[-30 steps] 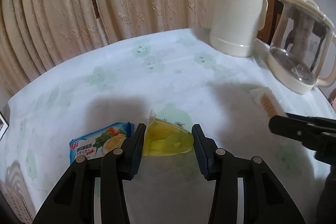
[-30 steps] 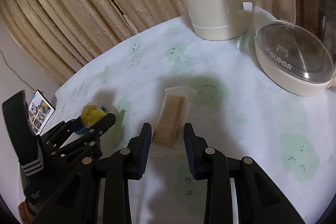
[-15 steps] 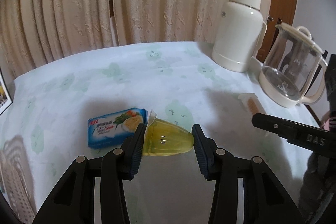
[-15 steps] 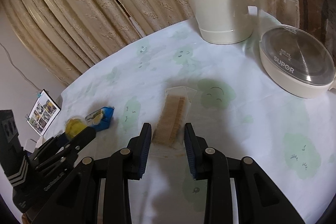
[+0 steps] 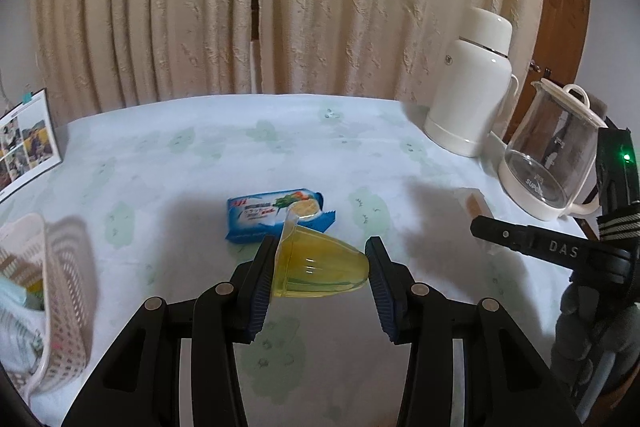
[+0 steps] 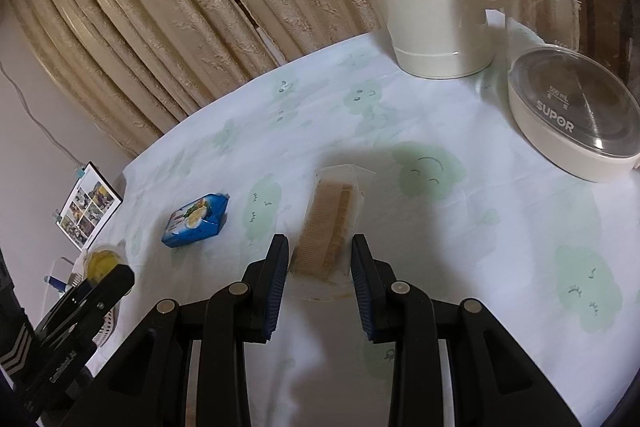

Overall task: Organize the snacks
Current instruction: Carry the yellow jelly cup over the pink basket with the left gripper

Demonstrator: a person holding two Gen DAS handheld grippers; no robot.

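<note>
My left gripper (image 5: 320, 245) is shut on a yellow jelly cup (image 5: 320, 267), held sideways above the table. Just beyond it a blue cracker packet (image 5: 272, 217) lies flat on the tablecloth; the right wrist view shows the same packet (image 6: 196, 221) at the left. My right gripper (image 6: 319, 243) is shut on the near end of a clear-wrapped wafer packet (image 6: 326, 223), its blue pads pressing the wrapper on both sides. From the left wrist view that wafer packet (image 5: 474, 201) shows just past the right gripper's black finger. A white basket (image 5: 60, 307) holding some packets stands at the left edge.
A white thermos (image 5: 468, 95) and a glass kettle (image 5: 548, 155) on a white base stand at the table's far right. A photo card (image 5: 26, 143) leans at the far left. Beige curtains hang behind the table (image 5: 200, 155), which has a pale green-patterned cloth.
My left gripper has risen and drawn back with the jelly cup, and the basket has come into view at the left. The right gripper keeps its hold on the wafer packet.
</note>
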